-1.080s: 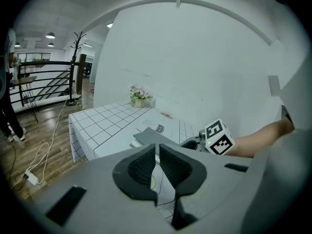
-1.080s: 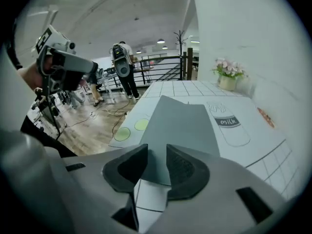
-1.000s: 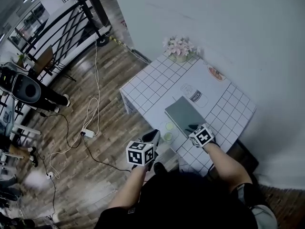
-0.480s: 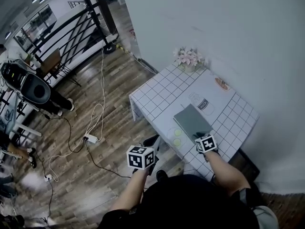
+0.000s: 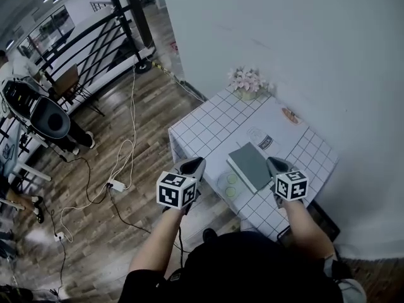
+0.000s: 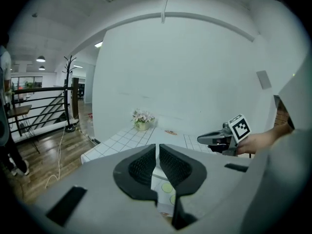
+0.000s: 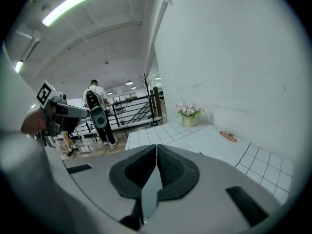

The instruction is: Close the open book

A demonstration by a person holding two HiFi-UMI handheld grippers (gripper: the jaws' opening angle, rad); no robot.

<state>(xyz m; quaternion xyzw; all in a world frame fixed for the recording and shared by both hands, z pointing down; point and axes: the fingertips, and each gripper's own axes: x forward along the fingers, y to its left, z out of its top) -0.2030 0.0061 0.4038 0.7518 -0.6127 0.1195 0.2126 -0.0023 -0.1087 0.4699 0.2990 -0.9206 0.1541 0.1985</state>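
The grey-green book lies closed and flat on the white tiled table. My right gripper hovers just right of the book, above the table and clear of it. Its jaws are closing, and in the right gripper view the pads meet with nothing between them. My left gripper hangs off the table's near-left edge, left of the book. In the left gripper view its pads stand together with only a thin slit and hold nothing.
A pot of pink flowers stands at the table's far corner by the white wall. A small dish lies near the wall. A mat with green circles lies beside the book. Cables run over the wooden floor on the left.
Both grippers have risen. The right gripper has come off the book's near corner and now hovers to its right. The book lies closed throughout.
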